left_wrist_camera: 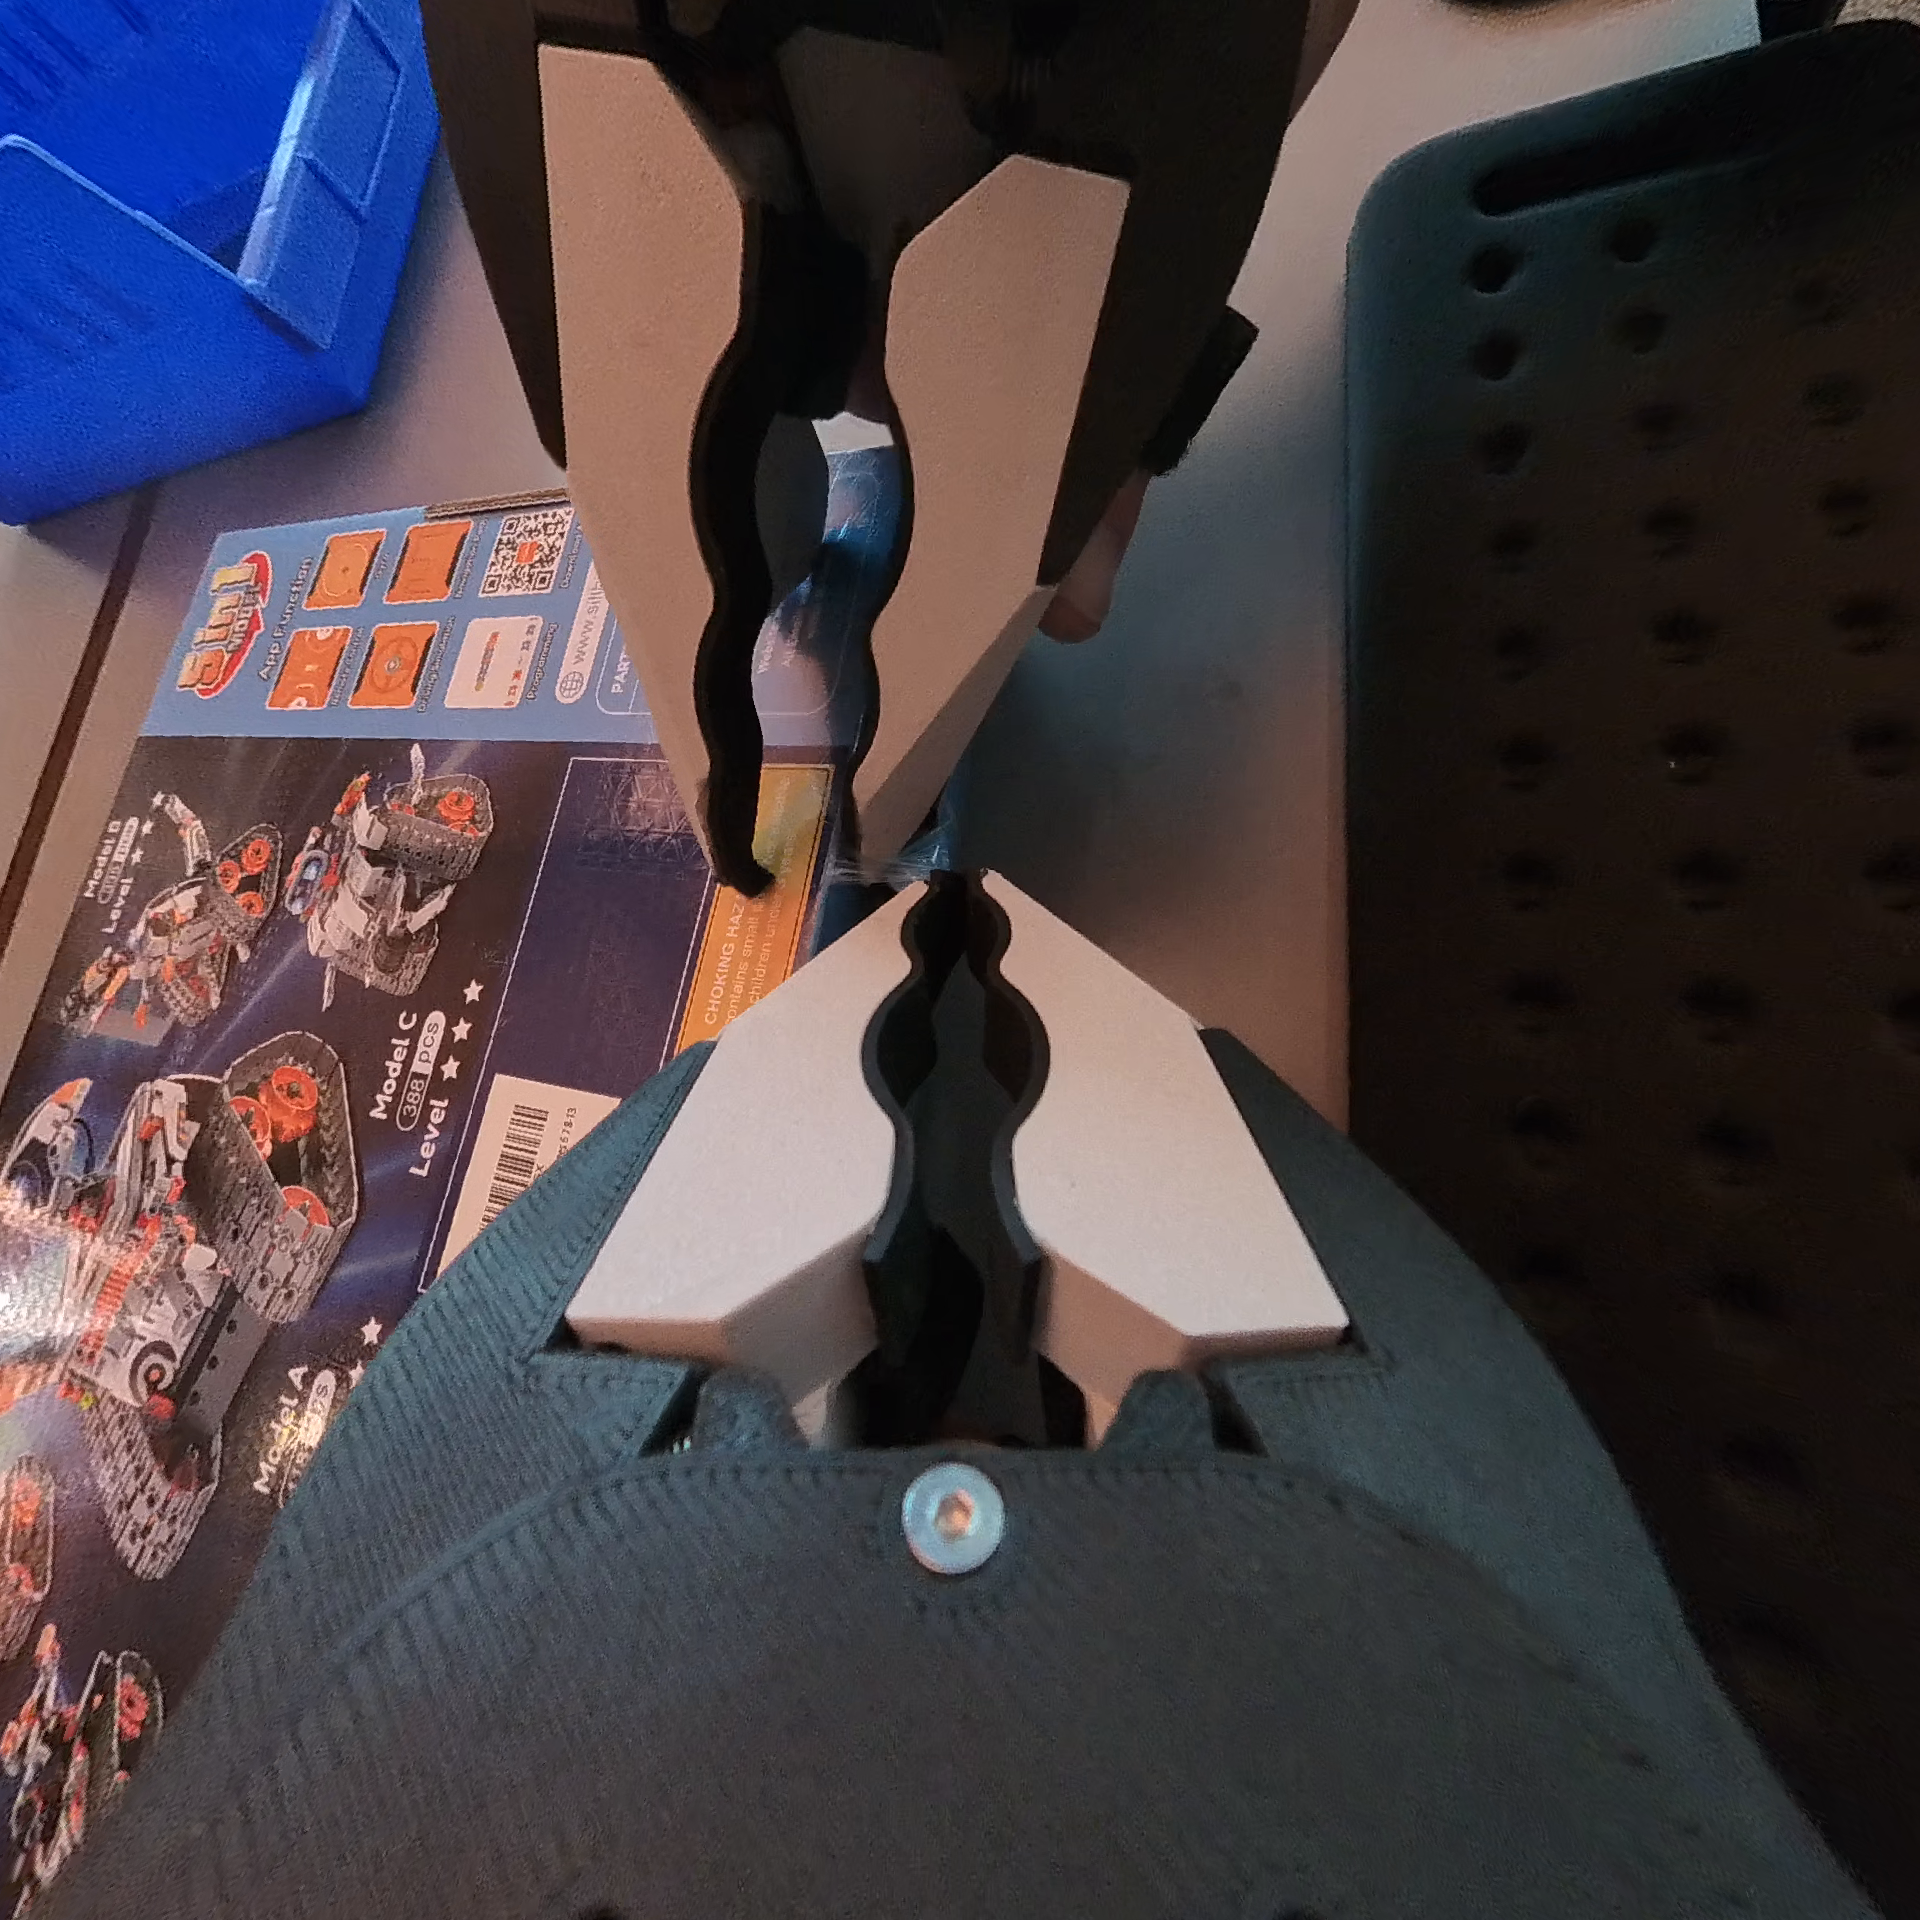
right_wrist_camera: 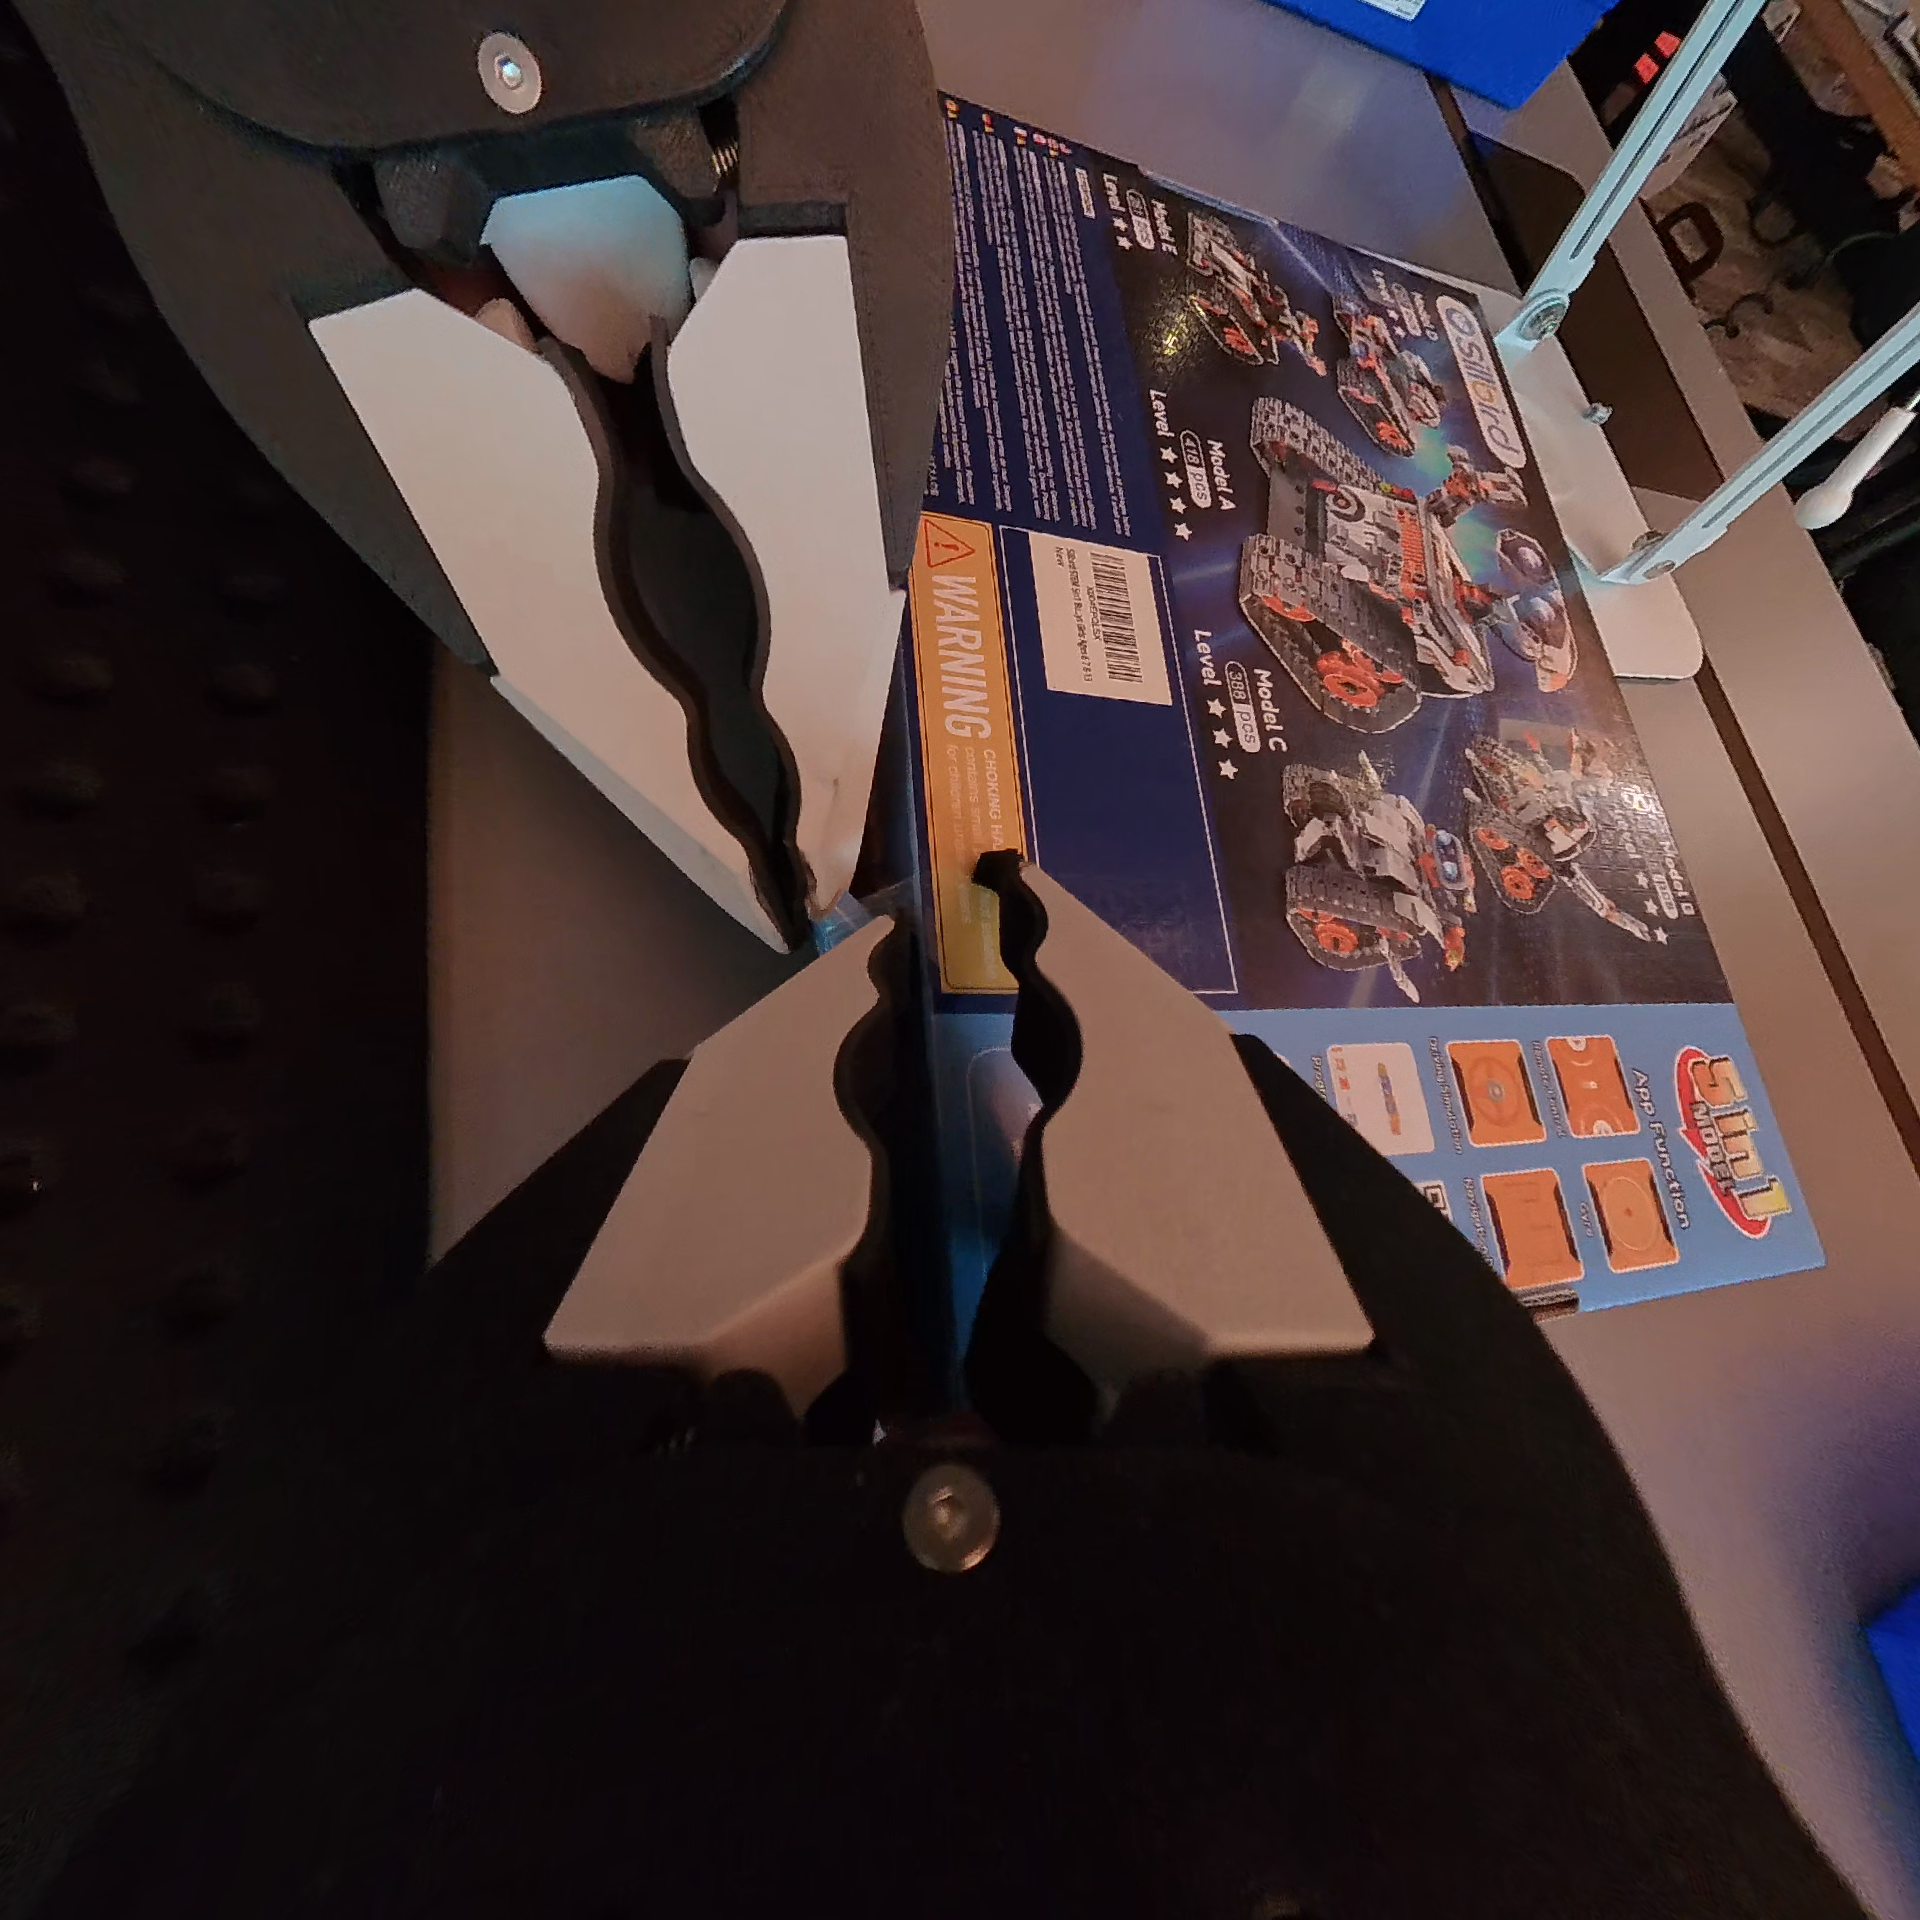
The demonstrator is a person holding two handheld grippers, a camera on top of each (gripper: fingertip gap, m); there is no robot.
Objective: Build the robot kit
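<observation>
A flat dark-blue toy box (left_wrist_camera: 343,935) printed with robot models lies on the grey table (left_wrist_camera: 1174,707); it also shows in the right wrist view (right_wrist_camera: 1351,727). My left gripper (left_wrist_camera: 958,883) is at the box's near long edge, its jaws closed on a bit of clear plastic wrap (left_wrist_camera: 891,864) that lifts off that edge. My right gripper (right_wrist_camera: 948,894) meets it tip to tip from the opposite side. Its jaws are a narrow gap apart and straddle the same edge: one fingertip (right_wrist_camera: 1003,868) rests on the box top, the other sits beside the box's side.
A blue plastic bin (left_wrist_camera: 156,260) stands beyond the box. A black perforated panel (left_wrist_camera: 1662,779) runs along the table's edge beside both grippers. A white stand with metal arms (right_wrist_camera: 1621,582) sits on the far side of the box. Both grippers' tips are close together, under 4 cm apart.
</observation>
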